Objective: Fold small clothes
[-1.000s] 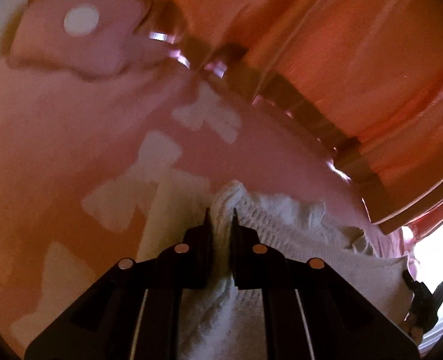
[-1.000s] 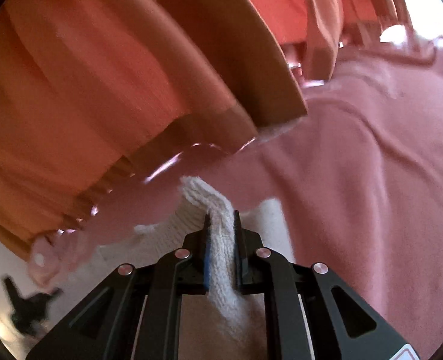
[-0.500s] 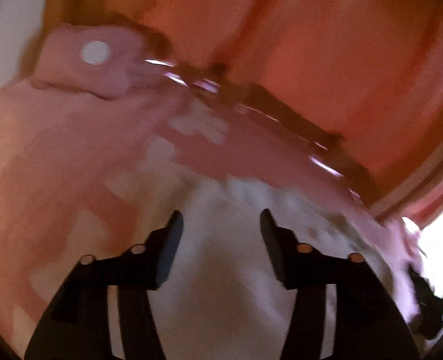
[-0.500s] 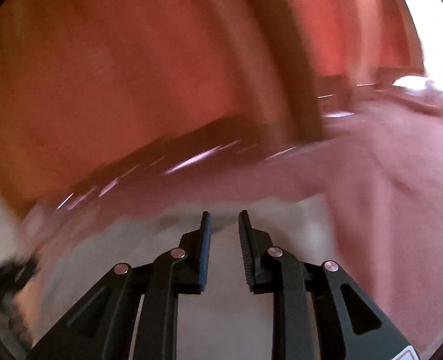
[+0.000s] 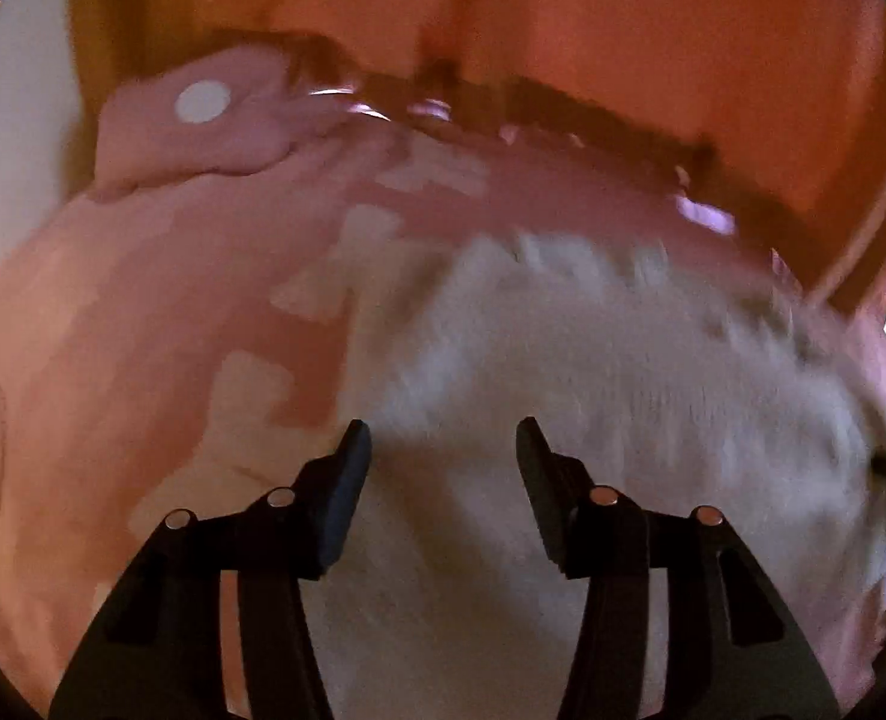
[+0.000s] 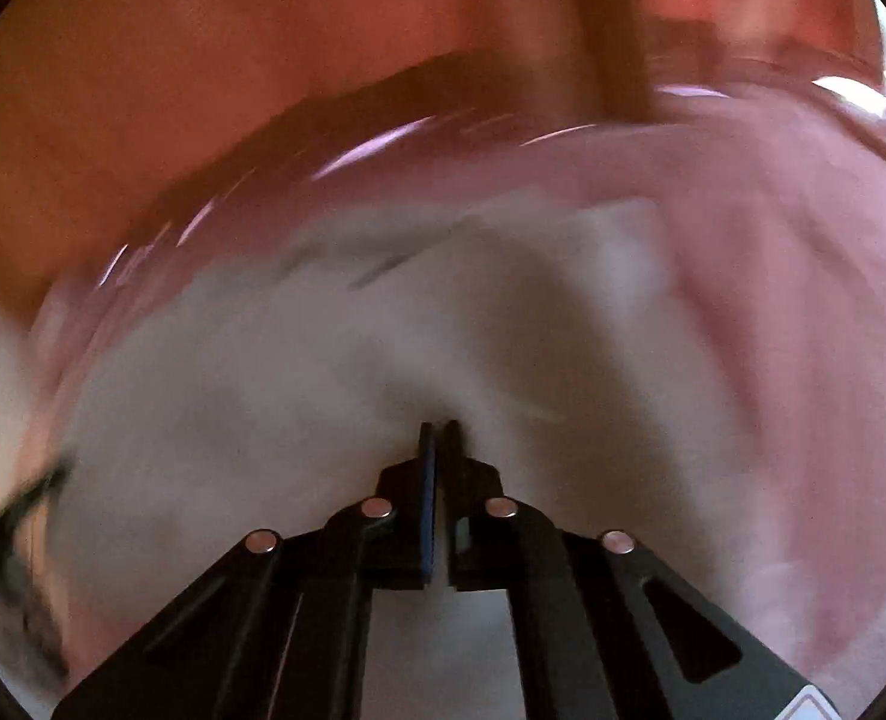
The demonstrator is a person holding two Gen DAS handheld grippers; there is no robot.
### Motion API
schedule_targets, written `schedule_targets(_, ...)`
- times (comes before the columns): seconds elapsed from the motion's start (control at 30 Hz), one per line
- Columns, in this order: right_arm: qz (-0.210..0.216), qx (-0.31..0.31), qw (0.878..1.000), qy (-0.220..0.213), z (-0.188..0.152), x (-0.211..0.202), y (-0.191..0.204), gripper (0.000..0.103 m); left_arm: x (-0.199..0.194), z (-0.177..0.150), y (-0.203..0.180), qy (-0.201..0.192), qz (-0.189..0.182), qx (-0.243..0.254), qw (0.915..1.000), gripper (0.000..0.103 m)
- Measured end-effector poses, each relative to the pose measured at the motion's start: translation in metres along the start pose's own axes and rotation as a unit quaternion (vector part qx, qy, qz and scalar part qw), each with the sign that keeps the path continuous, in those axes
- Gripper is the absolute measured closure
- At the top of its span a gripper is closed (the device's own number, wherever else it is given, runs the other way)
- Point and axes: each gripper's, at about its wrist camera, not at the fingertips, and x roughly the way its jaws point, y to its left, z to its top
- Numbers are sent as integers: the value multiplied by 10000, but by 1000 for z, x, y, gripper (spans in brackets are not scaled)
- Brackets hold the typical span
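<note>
A white knit garment (image 5: 592, 372) lies on a pink bed sheet (image 5: 143, 330), blurred by motion. My left gripper (image 5: 443, 444) is open above the garment's near part, jaws wide apart and holding nothing. In the right wrist view the same white garment (image 6: 323, 372) fills the middle. My right gripper (image 6: 440, 429) has its jaws pressed nearly together at the cloth's surface; blur hides whether cloth is pinched between them.
A pink pillow (image 5: 203, 120) with a white dot lies at the far left. Orange curtains (image 5: 562, 12) hang behind the bed and also show in the right wrist view (image 6: 263, 30). A dark object (image 6: 5, 516) sits at the left edge.
My left gripper let go of the white garment and opened wide. My right gripper opened slightly, then closed again. Both pulled back, so more of the garment shows.
</note>
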Motion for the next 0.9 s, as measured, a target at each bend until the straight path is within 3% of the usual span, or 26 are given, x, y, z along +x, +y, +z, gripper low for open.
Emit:
schedule_targets(0.07,-263,149,9984,-476,17,-10,-13,85,2,19,8,-124,-186,-271,9994,40)
schedule_targets(0.1,-261,197,9976,-618,26,-11,-14,71,5,25,9,-188,-223,-310,9991,34)
schedule_targets(0.13,-229,246,9971,-687,32,-10,-14,62,12,33,7,-208,-288,-324,9988,21)
schedule_targets(0.17,-128,260,9969,-725,39,-4,-10,45,23,40,8,-123,-355,-409,9985,17)
schedule_targets(0.23,-102,142,9978,-639,45,10,-3,43,43,47,6,106,-651,-528,9964,17)
schedule_targets(0.3,-407,-162,9982,-404,49,36,8,47,68,45,-1,375,-828,-635,9938,18)
schedule_targets(0.33,-498,-271,9980,-293,48,47,12,57,75,44,-3,418,-768,-641,9941,27)
schedule_targets(0.37,-522,-343,9979,-160,47,58,15,94,78,44,-5,355,-618,-571,9958,47)
schedule_targets(0.4,-322,-292,9991,-21,47,63,15,94,77,44,-6,284,-567,-490,9968,61)
schedule_targets(0.43,-202,-184,9996,-79,46,56,15,95,75,47,-6,247,-693,-481,9961,89)
schedule_targets(0.47,-64,-105,9993,-351,48,42,15,95,68,52,-3,163,-859,-610,9943,94)
schedule_targets(0.57,363,-38,9922,-1189,58,-5,20,95,48,65,0,-317,-929,-707,9927,94)
schedule_targets(0.63,290,91,9894,-1421,62,-12,15,95,46,71,2,-465,-865,-747,9924,94)
schedule_targets(0.73,-203,144,9970,-726,60,42,2,95,77,70,5,-159,-606,-744,9953,94)
schedule_targets(0.77,-291,258,9987,-320,55,67,-5,95,91,66,9,76,-570,-898,9943,94)
schedule_targets(0.8,-282,353,9988,-203,52,75,-8,95,97,63,13,200,-642,-1042,9923,94)
schedule_targets(0.9,-38,316,9974,-652,59,48,-4,95,90,67,14,144,-655,-958,9931,93)
